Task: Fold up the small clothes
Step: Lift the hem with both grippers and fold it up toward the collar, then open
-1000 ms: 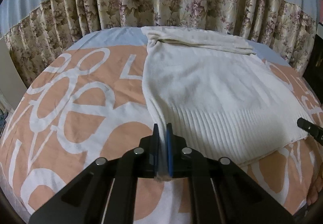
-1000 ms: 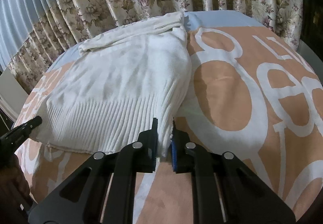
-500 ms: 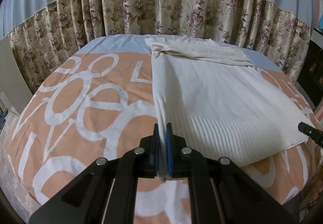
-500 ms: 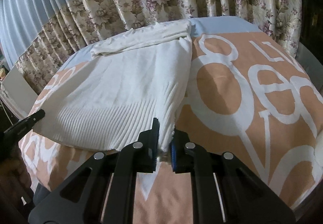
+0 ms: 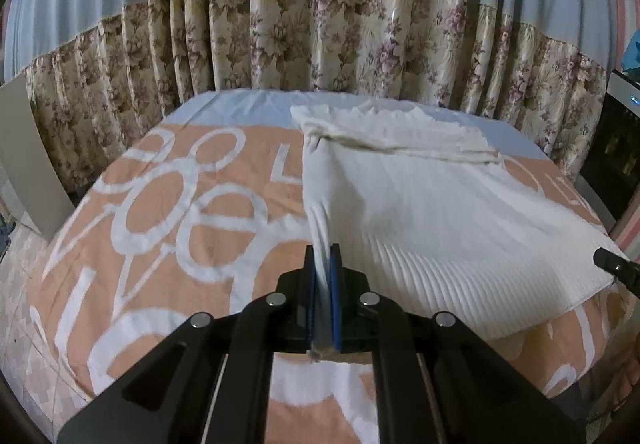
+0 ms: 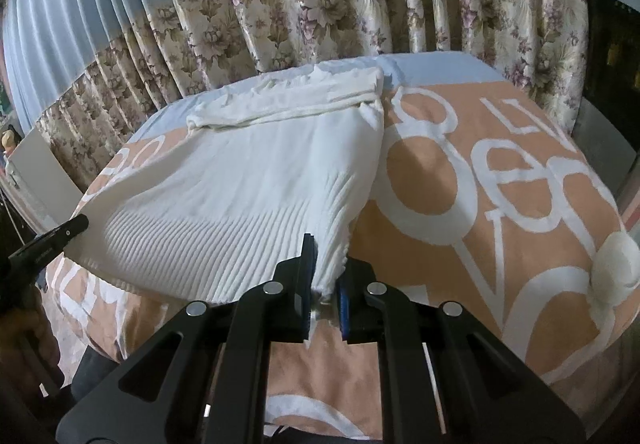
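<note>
A white knit sweater [image 5: 432,212] lies on the bed with its ribbed hem nearest me and its sleeves folded across the far end; it also shows in the right wrist view [image 6: 256,172]. My left gripper [image 5: 323,284] is shut on the hem's left corner. My right gripper [image 6: 326,276] is shut on the hem's right corner. Both corners are lifted off the bed, and the hem stretches raised between them. Each gripper's tip shows at the edge of the other's view.
The bed carries an orange cover with white letters [image 5: 192,228] [image 6: 480,196]. Floral curtains [image 5: 320,40] hang close behind the bed. A pale board [image 5: 32,160] leans at the left. A dark cabinet [image 6: 612,56] stands at the right. Tiled floor [image 5: 20,284] shows at the lower left.
Both grippers have risen and pulled back with the hem corners held. The lower part of the sweater has come up off the bed and is drawn tauter.
</note>
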Demonstrator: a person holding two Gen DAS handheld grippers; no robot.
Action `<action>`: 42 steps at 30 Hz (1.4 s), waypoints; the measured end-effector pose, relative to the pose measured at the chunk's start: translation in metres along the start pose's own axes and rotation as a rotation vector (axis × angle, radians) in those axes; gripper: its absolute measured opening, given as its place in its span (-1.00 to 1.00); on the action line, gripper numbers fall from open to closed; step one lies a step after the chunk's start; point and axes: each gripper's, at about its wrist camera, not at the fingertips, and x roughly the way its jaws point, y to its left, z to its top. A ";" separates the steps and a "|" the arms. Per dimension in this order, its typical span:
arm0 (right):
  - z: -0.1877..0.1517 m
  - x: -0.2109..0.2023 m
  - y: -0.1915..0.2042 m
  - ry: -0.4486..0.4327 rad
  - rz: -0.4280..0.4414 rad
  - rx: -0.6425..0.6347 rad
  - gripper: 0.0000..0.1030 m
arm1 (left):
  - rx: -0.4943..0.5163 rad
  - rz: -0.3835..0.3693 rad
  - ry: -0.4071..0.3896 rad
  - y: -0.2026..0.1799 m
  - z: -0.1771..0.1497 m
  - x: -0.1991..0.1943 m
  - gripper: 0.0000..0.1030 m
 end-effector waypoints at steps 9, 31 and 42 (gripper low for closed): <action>0.063 0.021 -0.005 -0.045 -0.005 -0.007 -0.80 | 0.005 0.003 -0.040 -0.004 0.065 0.035 -0.88; 0.230 0.234 -0.036 0.058 0.003 0.037 -0.79 | 0.043 0.088 -0.041 -0.014 0.214 0.238 -0.88; 0.258 0.312 -0.043 0.120 -0.003 0.055 -0.79 | 0.038 0.127 0.021 -0.015 0.221 0.316 -0.87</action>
